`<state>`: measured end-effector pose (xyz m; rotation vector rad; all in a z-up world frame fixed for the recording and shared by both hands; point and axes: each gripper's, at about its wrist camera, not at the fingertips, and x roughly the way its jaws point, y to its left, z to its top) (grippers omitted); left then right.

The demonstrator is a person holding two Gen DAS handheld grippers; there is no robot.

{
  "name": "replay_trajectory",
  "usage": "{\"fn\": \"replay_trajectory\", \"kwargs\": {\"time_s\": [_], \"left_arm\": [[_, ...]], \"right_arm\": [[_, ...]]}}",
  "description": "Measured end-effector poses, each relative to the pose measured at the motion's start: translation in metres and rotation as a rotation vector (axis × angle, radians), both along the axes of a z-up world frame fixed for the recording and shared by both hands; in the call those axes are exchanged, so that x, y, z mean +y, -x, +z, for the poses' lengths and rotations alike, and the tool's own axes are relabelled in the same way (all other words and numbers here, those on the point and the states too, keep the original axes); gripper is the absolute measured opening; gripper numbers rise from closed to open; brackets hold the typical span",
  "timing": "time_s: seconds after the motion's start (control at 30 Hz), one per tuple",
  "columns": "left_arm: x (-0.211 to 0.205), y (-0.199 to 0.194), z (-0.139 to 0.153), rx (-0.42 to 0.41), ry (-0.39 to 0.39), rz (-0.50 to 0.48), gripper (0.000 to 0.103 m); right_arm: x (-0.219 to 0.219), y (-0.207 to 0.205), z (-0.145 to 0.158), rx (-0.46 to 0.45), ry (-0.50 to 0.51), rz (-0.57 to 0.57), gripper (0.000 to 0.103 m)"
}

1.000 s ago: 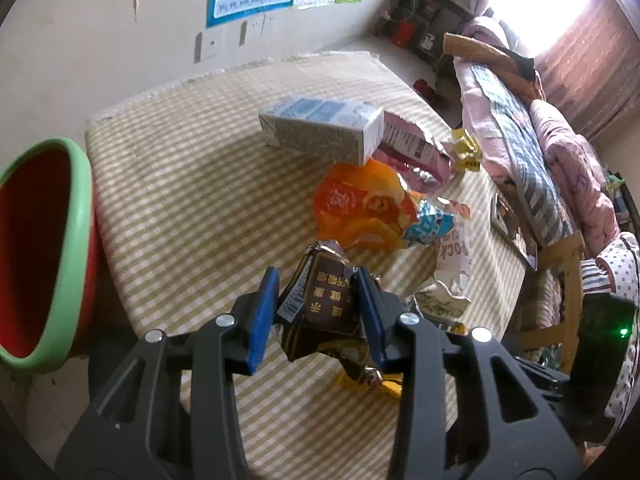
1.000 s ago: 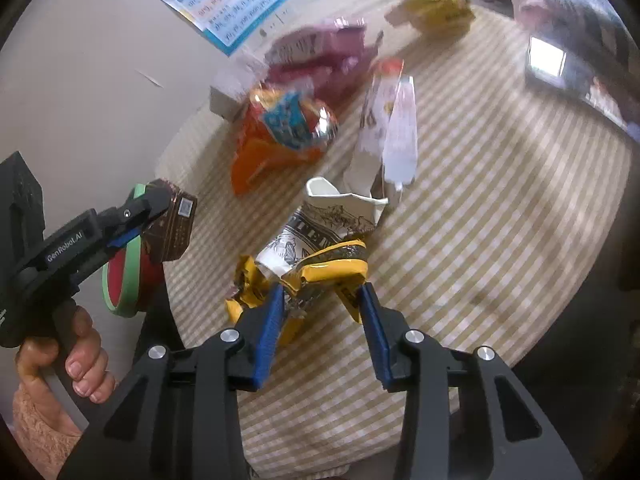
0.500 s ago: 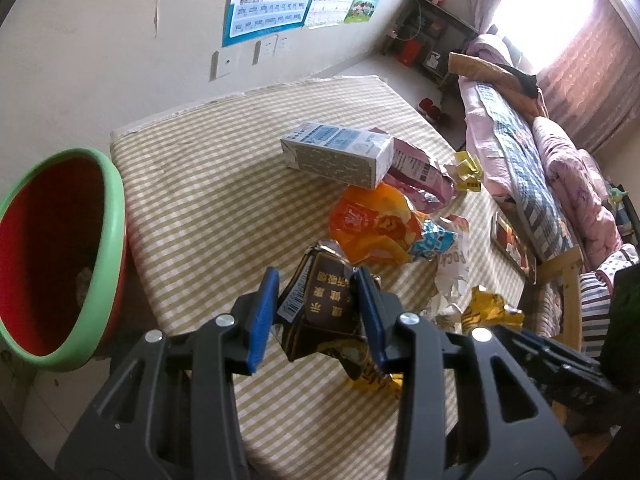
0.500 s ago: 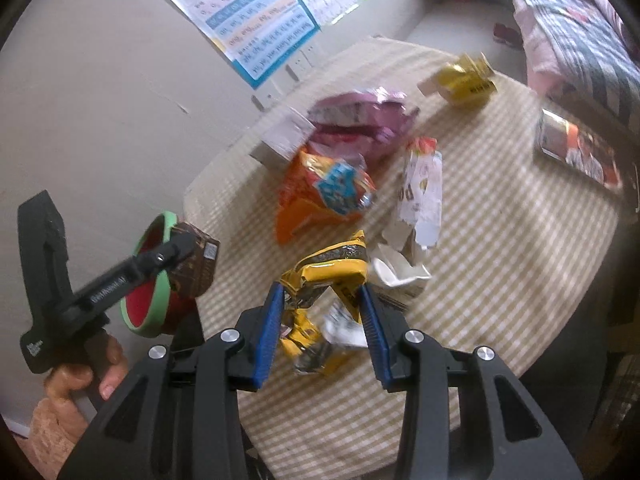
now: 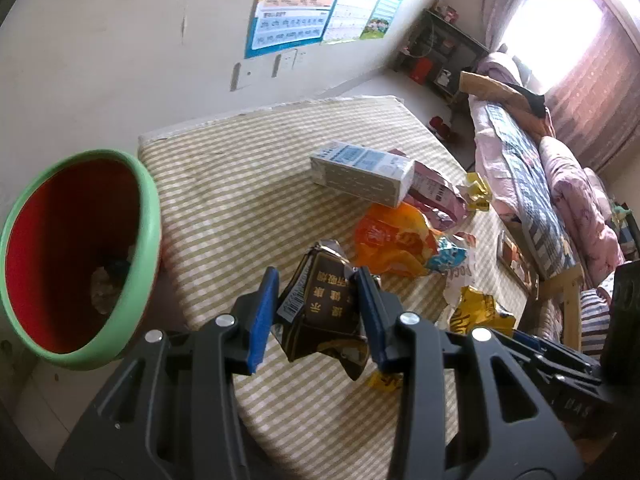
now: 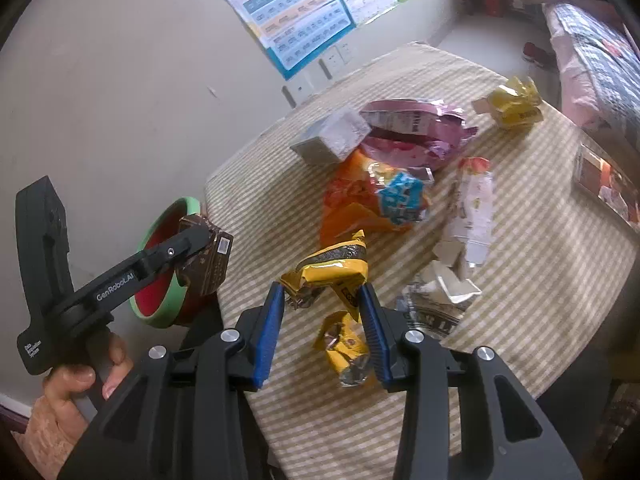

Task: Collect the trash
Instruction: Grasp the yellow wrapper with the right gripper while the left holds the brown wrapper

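crinkly foil calls for steady squeeze: left gripper [image 5: 316,312] clamping the brown wrapper [image 5: 320,304], right gripper [image 6: 322,320] pinching the yellow wrapper [image 6: 332,272], carry both over the green-rimmed bin [image 5: 148,216] at left before letting go.

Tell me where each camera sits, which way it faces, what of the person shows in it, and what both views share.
Left wrist: on the left gripper, looking down past its brown wrapper at the table and bin; no body shows.
Right wrist: on the right gripper, looking down past its yellow wrapper across the table; a hand holds the left gripper.
Shared: bin, brown wrapper, carton, orange bag, wall posters.
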<state>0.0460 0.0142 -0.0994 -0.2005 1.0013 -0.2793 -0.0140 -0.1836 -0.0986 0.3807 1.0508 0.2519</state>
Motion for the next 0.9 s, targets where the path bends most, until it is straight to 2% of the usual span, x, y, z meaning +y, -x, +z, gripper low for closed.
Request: {"fn": "replay_trajectory", "kwargs": {"time_s": [0.37,0.9], "left_arm": [[0.029,0.006,0.003,-0.015,0.010,0.065,0.038],[0.060,0.011,-0.008,0.007,0.030,0.125,0.038]], "right_arm": [[0.030,-0.006,0.001,0.004,0.027,0.073,0.038],[0.062,-0.014,-0.007,0.022,0.065,0.147,0.038]]}}
